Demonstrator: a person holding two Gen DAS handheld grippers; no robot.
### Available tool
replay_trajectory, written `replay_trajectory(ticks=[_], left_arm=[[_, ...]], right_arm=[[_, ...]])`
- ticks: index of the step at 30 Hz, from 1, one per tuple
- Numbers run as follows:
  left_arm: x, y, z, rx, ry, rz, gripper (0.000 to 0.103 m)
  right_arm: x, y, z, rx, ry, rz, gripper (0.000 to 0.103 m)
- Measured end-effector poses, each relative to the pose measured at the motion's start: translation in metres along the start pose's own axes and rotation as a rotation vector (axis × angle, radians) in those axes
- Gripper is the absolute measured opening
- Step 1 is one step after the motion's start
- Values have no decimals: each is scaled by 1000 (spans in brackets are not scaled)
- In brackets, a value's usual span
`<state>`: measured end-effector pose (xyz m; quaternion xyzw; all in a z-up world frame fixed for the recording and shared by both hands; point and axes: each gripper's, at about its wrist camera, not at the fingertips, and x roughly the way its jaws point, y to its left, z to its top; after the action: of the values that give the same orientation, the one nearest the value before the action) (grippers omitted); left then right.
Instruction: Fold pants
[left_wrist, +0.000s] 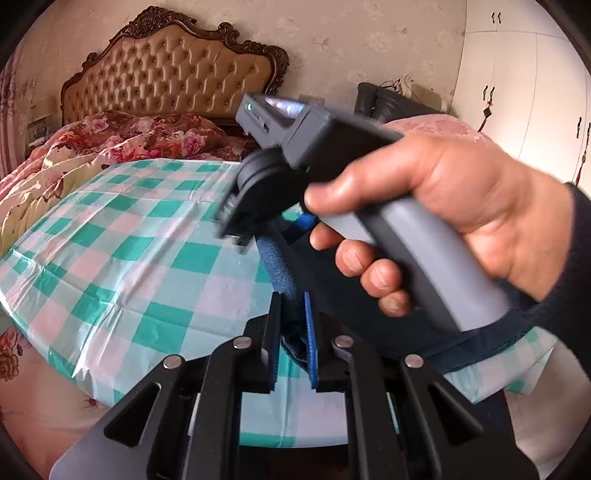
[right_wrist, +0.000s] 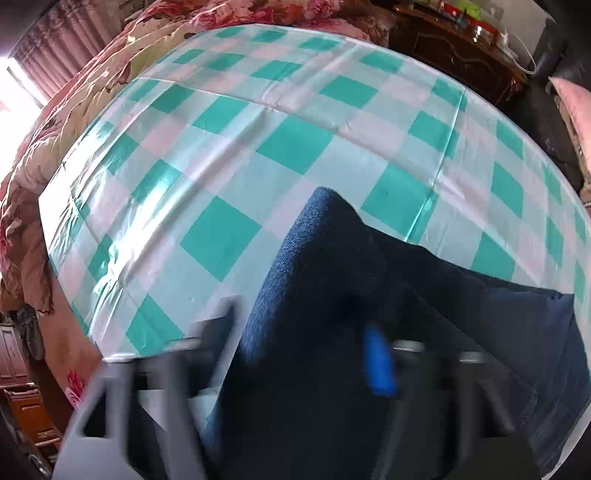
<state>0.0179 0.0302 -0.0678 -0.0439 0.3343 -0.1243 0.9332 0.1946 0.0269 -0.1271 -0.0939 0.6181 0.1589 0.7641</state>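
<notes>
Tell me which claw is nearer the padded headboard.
Right. The right claw, seen from the left wrist, hangs over the checked cloth towards the headboard; the left claw sits behind it, pinching the pants.

Left tool (left_wrist: 293, 332) angled downward, black fingers nearly together, pinching dark blue cloth (left_wrist: 284, 280), right hand (left_wrist: 436, 206) in dark sleeve wrapped round grey handle of right tool (right_wrist: 299, 354), pointing steeply down, blurred jaws partly closed around the cloth

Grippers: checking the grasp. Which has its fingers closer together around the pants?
Left gripper: fingers nearly meet on the pants; on the right gripper they stand wider.
</notes>
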Motion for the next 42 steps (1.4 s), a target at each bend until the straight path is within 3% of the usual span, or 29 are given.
replay_trajectory(ticks=[1, 2, 3, 4, 5, 6, 11, 12, 13, 14, 19, 22, 27, 31, 35, 37, 42], left_arm=[[0, 2, 1, -27, 5, -14, 12], [2, 10, 0, -86, 13, -28, 13], [2, 17, 0, -140, 16, -33, 21], [3, 22, -2, -188, 23, -28, 45], [4, 25, -4, -227, 37, -22, 55], [6, 26, -6, -244, 44, -30, 57], [28, 12, -17, -277, 86, -22, 57], [32, 10, -18, -282, 91, -26, 50], [37, 5, -19, -273, 100, -17, 22], [40, -1, -18, -253, 108, -8, 12], [15, -40, 4, -113, -9, 13, 12], [-8, -80, 32, -2, -125, -1, 12], [-32, -177, 65, 200, -281, -87, 12], [-18, -270, 61, 343, -297, -192, 12], [15, -346, 21, 459, -255, -247, 12], [38, -376, -6, 516, -216, -247, 12], [102, -430, -71, 697, -117, -173, 12]], right_arm=[[-1, -3, -1, 10, -6, 22, 27], [-3, -6, -2, 17, -14, 34, 24], [-6, -10, -4, 28, -26, 42, 19], [-10, -16, -6, 49, -38, 50, 16], [-12, -20, -7, 62, -47, 59, 15], [-15, -24, -8, 73, -54, 67, 14], [-28, -31, -14, 88, -86, 100, 14], [-31, -32, -15, 87, -91, 109, 14], [-33, -34, -15, 89, -95, 118, 14], [-39, -39, -17, 98, -99, 143, 14], [-82, -80, -26, 155, -153, 262, 13], [-143, -121, -37, 181, -254, 304, 13], [-221, -200, -72, 260, -387, 326, 13], [-251, -285, -123, 338, -444, 288, 13], [-238, -361, -178, 435, -432, 266, 13], [-210, -397, -204, 470, -391, 248, 13], [-124, -444, -241, 524, -294, 220, 13]])
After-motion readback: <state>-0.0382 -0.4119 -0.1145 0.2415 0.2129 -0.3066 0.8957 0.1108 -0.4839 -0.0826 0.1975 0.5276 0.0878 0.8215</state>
